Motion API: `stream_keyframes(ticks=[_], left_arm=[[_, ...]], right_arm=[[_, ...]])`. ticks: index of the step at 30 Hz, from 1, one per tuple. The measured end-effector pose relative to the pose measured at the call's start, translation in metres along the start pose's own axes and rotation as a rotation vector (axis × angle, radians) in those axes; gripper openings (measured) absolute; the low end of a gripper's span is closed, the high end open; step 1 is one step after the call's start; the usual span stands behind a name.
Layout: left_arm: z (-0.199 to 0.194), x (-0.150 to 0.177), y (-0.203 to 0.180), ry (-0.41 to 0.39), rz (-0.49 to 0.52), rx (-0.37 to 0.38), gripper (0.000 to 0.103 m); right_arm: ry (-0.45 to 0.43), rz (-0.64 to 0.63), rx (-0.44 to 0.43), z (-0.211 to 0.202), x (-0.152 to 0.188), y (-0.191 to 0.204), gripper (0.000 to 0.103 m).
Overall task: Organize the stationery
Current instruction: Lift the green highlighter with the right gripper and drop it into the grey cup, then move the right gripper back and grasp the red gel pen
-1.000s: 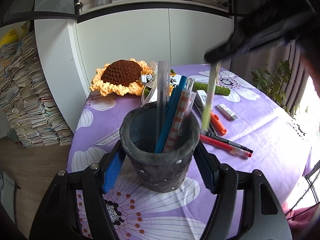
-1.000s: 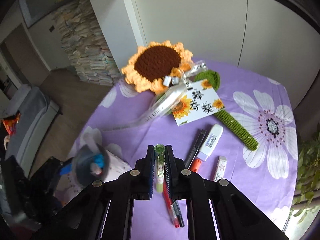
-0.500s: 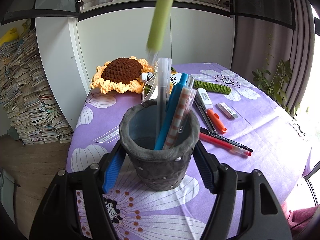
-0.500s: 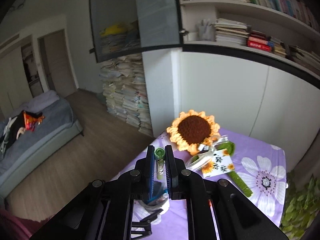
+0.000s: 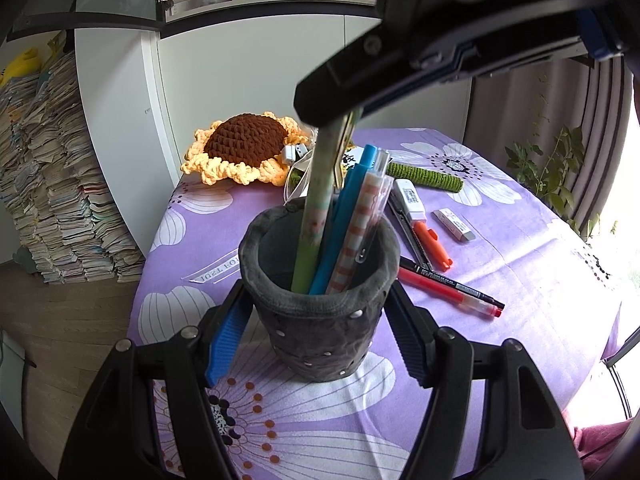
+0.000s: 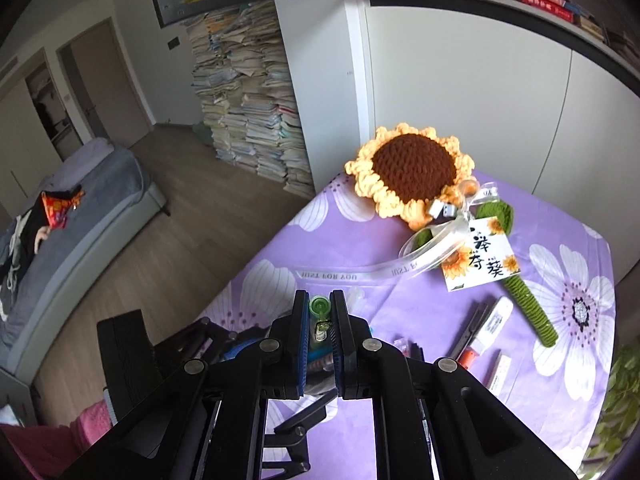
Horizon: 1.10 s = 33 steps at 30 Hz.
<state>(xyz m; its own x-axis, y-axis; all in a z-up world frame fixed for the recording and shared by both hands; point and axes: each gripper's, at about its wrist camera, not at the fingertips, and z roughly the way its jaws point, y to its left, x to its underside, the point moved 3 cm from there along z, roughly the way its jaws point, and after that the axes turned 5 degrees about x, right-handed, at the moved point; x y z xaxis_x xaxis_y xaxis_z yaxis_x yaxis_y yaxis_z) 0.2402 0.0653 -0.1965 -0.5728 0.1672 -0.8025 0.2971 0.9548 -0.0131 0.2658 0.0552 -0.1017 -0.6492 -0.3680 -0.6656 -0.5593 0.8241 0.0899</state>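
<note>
The green pen point(image 5: 316, 204) is light, thin and stiff. Its smooth sides could slip, so the best place to hold it is near the top, by the clip, and that is where it is held. Its low end is already inside the grey pen pot point(image 5: 320, 300), next to a blue pen point(image 5: 340, 228) and an orange checked pen point(image 5: 360, 232).

The right gripper point(image 6: 319, 322) has its fingers point(image 6: 301, 336) pinched tight on the top of the green pen, from both sides.

The pen pot looks soft and a bit floppy, so it could tip or squash. It stands on the purple flowered worktop point(image 5: 540, 280). The left gripper point(image 5: 316, 344) sits around the pot, low down, one finger on each side. Its fingers are closing, and I cannot tell if they press the pot yet.

A red pen point(image 5: 448, 294), a black pen point(image 5: 452, 284) and an eraser point(image 5: 454, 224) lie on the worktop.
</note>
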Motion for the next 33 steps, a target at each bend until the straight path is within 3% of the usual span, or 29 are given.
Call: stream_keyframes(ticks=[6,14,21,26,33], left_arm=[[0.000,0.000,0.002,-0.001,-0.003,0.002,0.066],[0.000,0.001,0.002,-0.008,-0.002,-0.002,0.067],[-0.001,0.007,0.002,-0.073,-0.006,-0.004,0.067],[0.001,0.005,0.004,-0.078,-0.015,0.008,0.066],[0.000,0.006,0.006,-0.080,-0.020,0.006,0.066]], right_arm=[[0.050,0.028,-0.042,0.006,0.007,-0.004,0.011],[0.008,0.083,-0.055,-0.012,0.009,-0.018,0.011],[0.004,0.222,0.007,-0.020,0.030,-0.066,0.011],[0.068,0.270,0.043,-0.005,0.048,-0.086,0.011],[0.188,0.228,0.092,0.033,0.068,-0.090,0.011]])
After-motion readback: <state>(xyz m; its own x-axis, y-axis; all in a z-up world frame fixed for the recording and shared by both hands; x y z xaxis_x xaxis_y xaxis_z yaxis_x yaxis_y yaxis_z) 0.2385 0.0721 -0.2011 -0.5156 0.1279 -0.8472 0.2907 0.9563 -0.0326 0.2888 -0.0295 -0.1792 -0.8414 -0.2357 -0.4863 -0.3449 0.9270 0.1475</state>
